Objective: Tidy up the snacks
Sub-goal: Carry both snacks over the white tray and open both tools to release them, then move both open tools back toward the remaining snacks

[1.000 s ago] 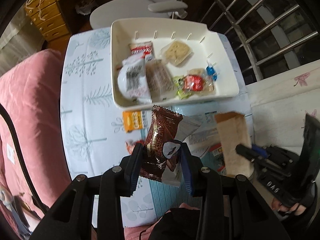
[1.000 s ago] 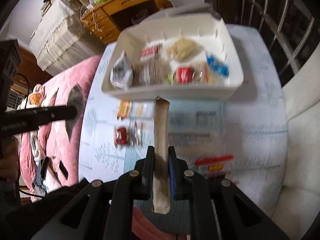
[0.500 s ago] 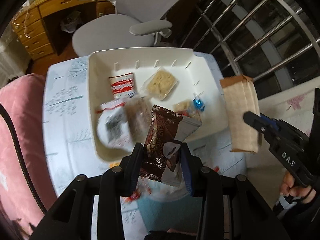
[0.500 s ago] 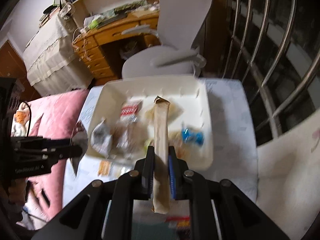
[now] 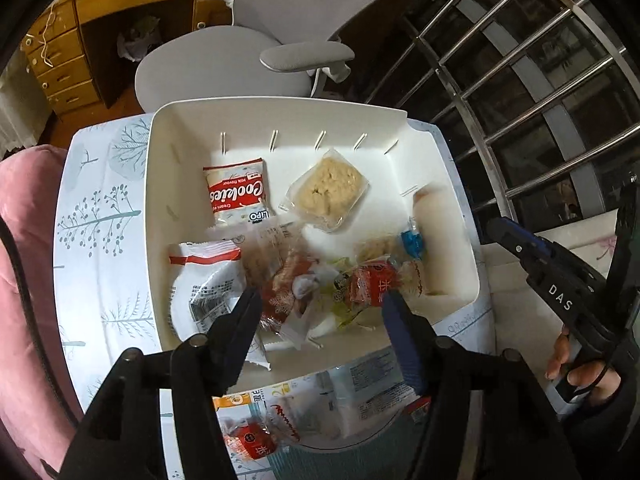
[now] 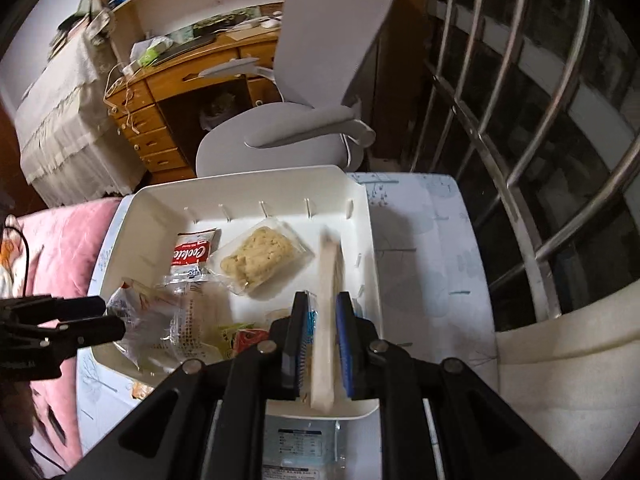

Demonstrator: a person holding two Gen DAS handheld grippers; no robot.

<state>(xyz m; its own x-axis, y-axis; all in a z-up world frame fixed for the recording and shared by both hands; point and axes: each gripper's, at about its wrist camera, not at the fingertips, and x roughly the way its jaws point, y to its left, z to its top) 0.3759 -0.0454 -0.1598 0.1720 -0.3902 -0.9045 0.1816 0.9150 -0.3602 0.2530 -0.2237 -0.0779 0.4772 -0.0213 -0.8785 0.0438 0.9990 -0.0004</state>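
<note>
The left gripper [image 5: 320,312] hangs over the near edge of a white bin [image 5: 436,148], its jaws apart after just opening. The brown snack packet [image 5: 286,300] lies blurred below them, among the wrappers at the bin's near side, and neither pad presses on it. It looks to be dropping or freshly dropped.

The right gripper [image 6: 322,344] points steeply down into the same bin, at its right side. A long tan packet [image 6: 328,280] stands on edge between its two pads, which have crept apart a little. A sliver of space shows on both sides, so the clamp looks released or nearly so. The packet runs alongside the bin's right wall, from the near rim toward the far wall.

Other snacks already in the bin: a red and white cookie packet [image 5: 236,196] toward the far left, a clear-wrapped pale biscuit [image 5: 326,194] near the far middle, a white pouch [image 5: 204,280] at the near left, and a red candy [image 5: 374,286] and a blue candy [image 5: 412,242] at the near right. Outside the bin, on the table's near side, a large clear bag [image 5: 320,408] with more candies remains.

To finish this step well, both pairs of jaws should open fully before lifting, then rise straight up so no pad drags a wrapper back over the rim.

Both hands hold their grippers tilted steeply downward. In the left view, the person's right hand [image 5: 580,372] shows on its handle, beyond the bin's near right corner.
</note>
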